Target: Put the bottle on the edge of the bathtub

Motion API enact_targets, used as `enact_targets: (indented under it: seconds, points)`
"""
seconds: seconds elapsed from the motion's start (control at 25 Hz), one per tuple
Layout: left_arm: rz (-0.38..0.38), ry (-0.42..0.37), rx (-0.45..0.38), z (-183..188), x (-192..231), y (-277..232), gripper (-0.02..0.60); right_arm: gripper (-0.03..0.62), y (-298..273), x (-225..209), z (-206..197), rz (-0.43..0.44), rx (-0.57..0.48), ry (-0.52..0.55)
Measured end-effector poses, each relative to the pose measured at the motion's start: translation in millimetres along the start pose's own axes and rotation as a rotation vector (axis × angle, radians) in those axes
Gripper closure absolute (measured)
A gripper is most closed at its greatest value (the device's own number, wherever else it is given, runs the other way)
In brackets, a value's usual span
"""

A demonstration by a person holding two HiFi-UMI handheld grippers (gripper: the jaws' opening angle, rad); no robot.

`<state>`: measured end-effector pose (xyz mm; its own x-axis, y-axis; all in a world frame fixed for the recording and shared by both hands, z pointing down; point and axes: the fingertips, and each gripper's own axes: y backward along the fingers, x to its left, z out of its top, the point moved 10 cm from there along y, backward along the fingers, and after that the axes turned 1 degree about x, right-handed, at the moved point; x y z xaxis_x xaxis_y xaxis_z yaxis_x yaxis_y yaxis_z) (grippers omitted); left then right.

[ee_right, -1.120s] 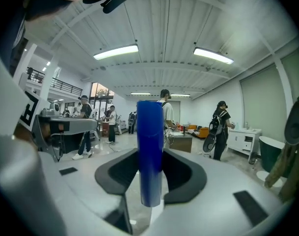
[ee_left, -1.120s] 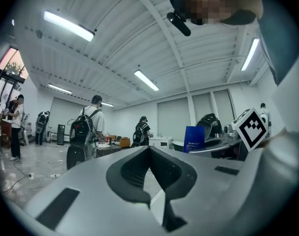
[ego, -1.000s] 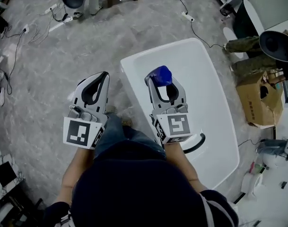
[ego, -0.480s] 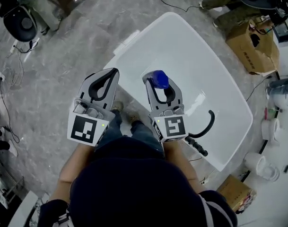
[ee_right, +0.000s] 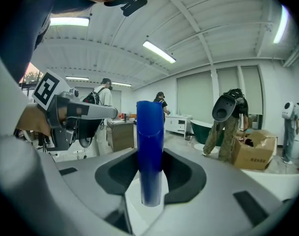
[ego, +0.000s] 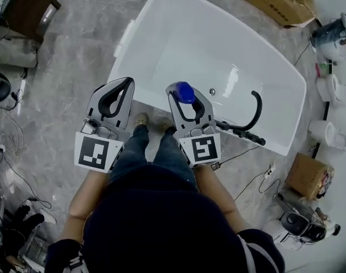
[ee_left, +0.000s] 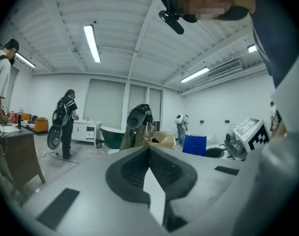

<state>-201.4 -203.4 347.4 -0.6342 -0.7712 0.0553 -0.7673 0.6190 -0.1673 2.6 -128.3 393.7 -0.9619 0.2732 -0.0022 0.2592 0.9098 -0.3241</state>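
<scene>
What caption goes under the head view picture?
Right gripper holds a blue bottle over the white bathtub, near its rim.

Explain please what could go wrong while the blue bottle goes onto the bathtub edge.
The bathtub rim looks narrow, so the blue bottle, standing tall out of the right gripper, might tip off it once released. The black hose lying across the rim could be bumped if placement drifts right.

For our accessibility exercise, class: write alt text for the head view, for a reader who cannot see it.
Seen from above, the person's right gripper holds a blue bottle by the near rim of a white bathtub. The left gripper, shut and empty, is alongside it, above the tub's near corner and the grey floor.
</scene>
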Motion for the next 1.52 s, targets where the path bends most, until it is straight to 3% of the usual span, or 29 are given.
enact_targets:
  seconds: [0.2,0.36,0.6,0.8,1.04,1.52]
  points:
    - [-0.099,0.004,0.034,-16.8,-6.3,-15.2,0.558,0.428,9.7,-0.8,-18.1,-0.075,0.022,0.002]
    - [-0.129,0.014,0.051,-28.3,-18.6,-20.6,0.558,0.428,18.7,-2.0,-40.2,-0.086,-0.002,0.005]
    - [-0.133,0.003,0.078,-53.2,-40.9,-35.8,0.558,0.428,17.9,-14.1,-79.1,-0.032,0.014,-0.001]
    - [-0.155,-0.056,0.125,-93.3,-48.4,-43.5,0.558,0.428,-5.8,-13.0,-120.7,0.030,0.085,-0.014]
    - [-0.154,-0.013,0.155,-134.7,-58.9,-50.7,0.558,0.428,-24.6,-21.1,-168.0,0.057,0.159,-0.031]
    - [-0.117,0.013,0.217,-163.1,-58.7,-46.6,0.558,0.428,-49.2,-26.5,-225.9,0.080,0.273,-0.024]
